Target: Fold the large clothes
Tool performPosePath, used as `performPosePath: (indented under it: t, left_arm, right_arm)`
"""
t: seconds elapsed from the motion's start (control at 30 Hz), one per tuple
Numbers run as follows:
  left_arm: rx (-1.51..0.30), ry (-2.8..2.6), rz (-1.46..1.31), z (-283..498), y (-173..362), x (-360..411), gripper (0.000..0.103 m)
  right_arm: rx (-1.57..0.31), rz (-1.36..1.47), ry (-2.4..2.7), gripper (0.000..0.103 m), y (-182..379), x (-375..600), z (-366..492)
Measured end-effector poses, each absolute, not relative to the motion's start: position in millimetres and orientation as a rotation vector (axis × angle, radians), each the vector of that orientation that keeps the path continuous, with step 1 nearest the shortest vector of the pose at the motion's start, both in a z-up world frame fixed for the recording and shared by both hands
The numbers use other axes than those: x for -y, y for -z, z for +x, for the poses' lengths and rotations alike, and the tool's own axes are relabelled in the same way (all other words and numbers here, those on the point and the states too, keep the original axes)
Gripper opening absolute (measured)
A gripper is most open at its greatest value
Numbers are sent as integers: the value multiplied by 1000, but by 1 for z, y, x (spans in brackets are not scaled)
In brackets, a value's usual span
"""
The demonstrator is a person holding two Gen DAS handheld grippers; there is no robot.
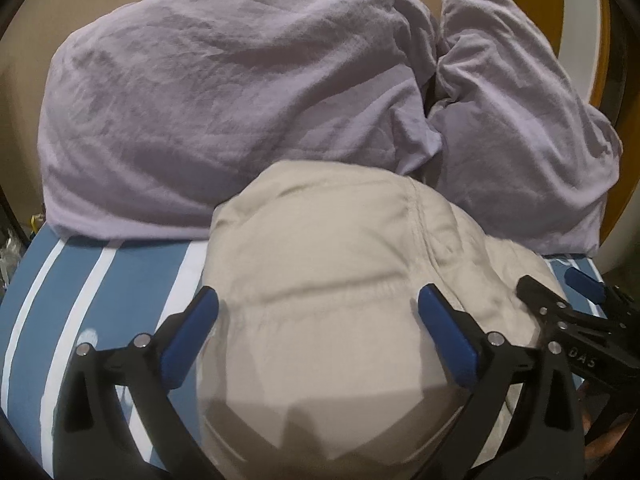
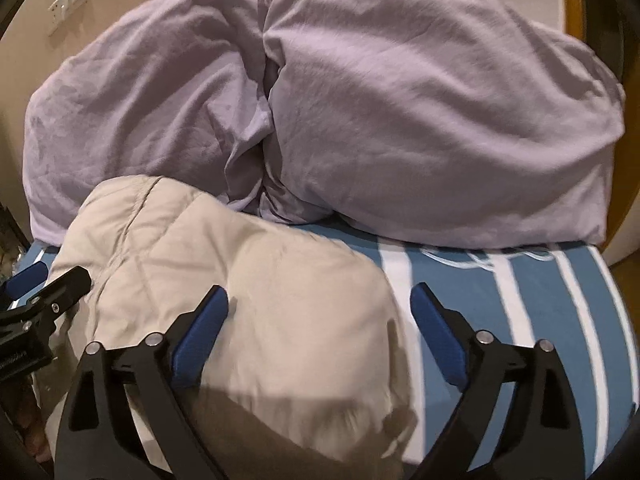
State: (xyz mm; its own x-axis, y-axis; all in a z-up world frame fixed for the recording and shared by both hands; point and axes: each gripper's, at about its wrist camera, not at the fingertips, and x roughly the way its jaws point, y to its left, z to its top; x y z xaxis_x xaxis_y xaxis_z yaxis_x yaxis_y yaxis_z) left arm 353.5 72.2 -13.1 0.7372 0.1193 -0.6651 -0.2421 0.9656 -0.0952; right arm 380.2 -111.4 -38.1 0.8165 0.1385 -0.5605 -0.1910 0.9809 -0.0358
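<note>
The left tool (image 1: 318,316) was held wide apart, nothing clamped between its blue pads, and was hovering over the beige garment (image 1: 340,280), which filled the gap between the fingers. The right tool (image 2: 320,316) was likewise spread wide and empty; its left finger was seen over the garment's right part, its right finger over bare bed sheet. In the left wrist view the right tool appeared at 4 o'clock, just beside the left one.

The beige garment (image 2: 240,280) lay bunched into a thick, partly folded bundle on the blue-and-white striped bed sheet (image 2: 520,320), with a stitched seam running toward 11 o'clock. Beyond it, from 10 to 2 o'clock, two lilac pillows (image 1: 224,112) were propped against the wall, the bundle's far edge touching or nearly touching them; which could not be told.

The fold was judged to be under way. Several risks were foreseen: only the top layer might be pinched, so that the bundle would unroll on lifting; uneven grips might skew the fold; and a pillowcase might be caught along with the garment, given how close the pillows stood.
</note>
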Motion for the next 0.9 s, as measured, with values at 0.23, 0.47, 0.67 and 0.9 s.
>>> performPosePath:
  t: [0.23,0.47,0.67,0.9]
  left_arm:
    - [-742,-160,-199,297,-1,-59,100]
    - [-749,-122,-242,224,-8,-51,100]
    - [-778,-105,-274,167,-3,-36,100]
    - [-788,-76,-283,131,-5,-25,100]
  right_arm:
    - [-635,-46,-143,102,35,130,327]
    - [-683,-43,-169,102,49,139,260]
    - [-737,-14,-195,102,62,149,205]
    - [-771,-24,-240,102,66,145,167]
